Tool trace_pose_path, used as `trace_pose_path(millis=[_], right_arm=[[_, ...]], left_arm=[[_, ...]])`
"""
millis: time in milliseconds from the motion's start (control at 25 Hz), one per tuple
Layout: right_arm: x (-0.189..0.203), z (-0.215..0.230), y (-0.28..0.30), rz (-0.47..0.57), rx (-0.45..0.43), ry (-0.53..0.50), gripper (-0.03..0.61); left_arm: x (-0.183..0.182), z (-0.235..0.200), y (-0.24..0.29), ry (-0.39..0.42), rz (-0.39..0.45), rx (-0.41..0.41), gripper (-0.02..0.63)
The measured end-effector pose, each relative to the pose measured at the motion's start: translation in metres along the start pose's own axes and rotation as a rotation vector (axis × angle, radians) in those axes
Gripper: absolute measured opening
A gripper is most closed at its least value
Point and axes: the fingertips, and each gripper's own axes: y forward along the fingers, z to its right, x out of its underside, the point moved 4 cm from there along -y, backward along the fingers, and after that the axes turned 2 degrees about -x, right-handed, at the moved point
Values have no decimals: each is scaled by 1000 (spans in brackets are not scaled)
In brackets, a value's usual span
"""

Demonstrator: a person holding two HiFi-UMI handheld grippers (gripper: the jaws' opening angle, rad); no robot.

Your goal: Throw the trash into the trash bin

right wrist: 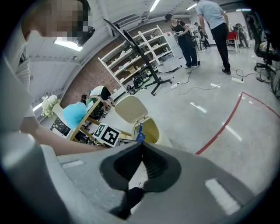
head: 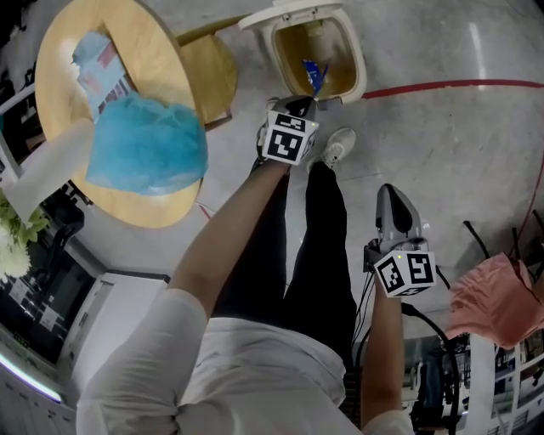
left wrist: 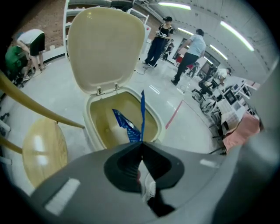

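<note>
Blue wrapper lower end hidden behind left tool, bin lid cut off

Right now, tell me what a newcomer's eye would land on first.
The crinkled blue plastic wrapper, pinched in the shut left gripper, hangs over the open cream plastic trash bin on the grey floor. At upper left, a fluffy bright-blue bundle sits on the round wooden table.

The right tool, jaws together and empty, faces an open trash bin and a blue wrapper.
</note>
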Motion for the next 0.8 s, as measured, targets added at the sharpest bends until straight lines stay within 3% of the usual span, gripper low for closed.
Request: trace_pose_path(millis=[200,320,800], right_arm=[[4,7,8,-9,-5,7,0],[5,9,9,-15,-8,11,0],[-5,7,13,-16,-5,10,0]], left_arm=[[-1,-10,10,-28,8,-38,8],[-3,-16,15,-65,9,-52,135],[-1,-2,7,-80,-6,-24,135]])
